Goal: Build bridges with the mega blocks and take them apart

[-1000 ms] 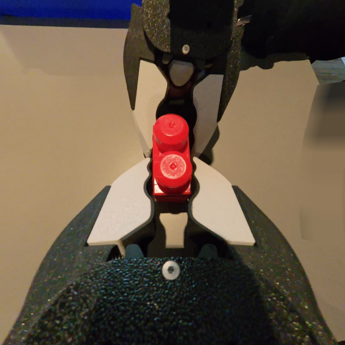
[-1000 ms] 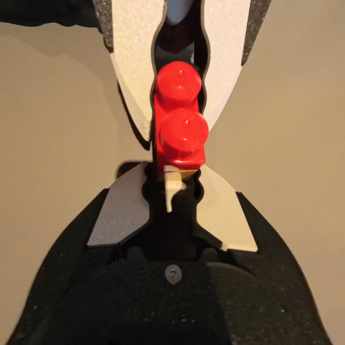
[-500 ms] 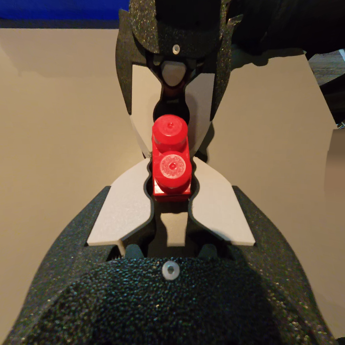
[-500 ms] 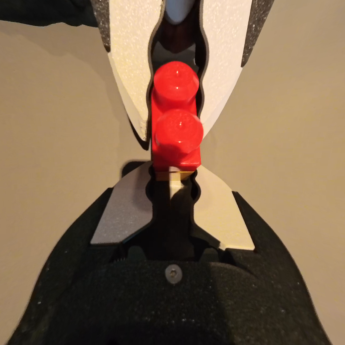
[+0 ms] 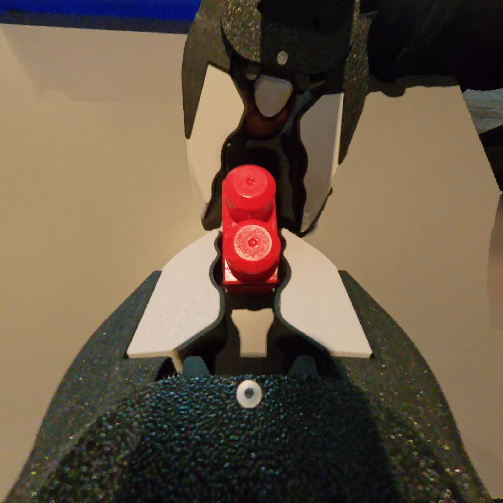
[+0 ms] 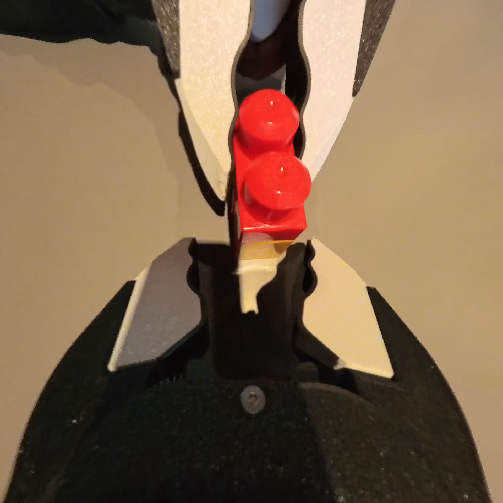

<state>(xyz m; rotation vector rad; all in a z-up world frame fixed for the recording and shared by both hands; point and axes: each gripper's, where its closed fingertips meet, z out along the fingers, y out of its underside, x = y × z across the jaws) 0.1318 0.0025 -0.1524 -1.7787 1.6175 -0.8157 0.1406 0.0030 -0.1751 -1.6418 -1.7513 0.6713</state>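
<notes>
A red two-stud block (image 5: 249, 196) is held above the table, studs up. My left gripper (image 5: 250, 239) is shut on its near end. My right gripper (image 5: 258, 223) faces it from the far side, with its fingers spread wider than the block and standing apart from its sides. In the right wrist view the red block (image 6: 268, 128) sits on a yellow block (image 6: 261, 249), of which only a strip shows. My right gripper (image 6: 250, 242) is open around that end. The left gripper (image 6: 268, 185) clamps the far part.
A plain beige table (image 5: 81, 163) lies under both grippers. A blue strip (image 5: 95, 5) runs along its far edge. A dark gloved hand or sleeve (image 5: 435, 40) holds the far gripper at the top right. My left and right fingertips are right by each other.
My right gripper's jaws have spread apart from the block and it has shifted slightly sideways. The left gripper keeps its hold on the red block.
</notes>
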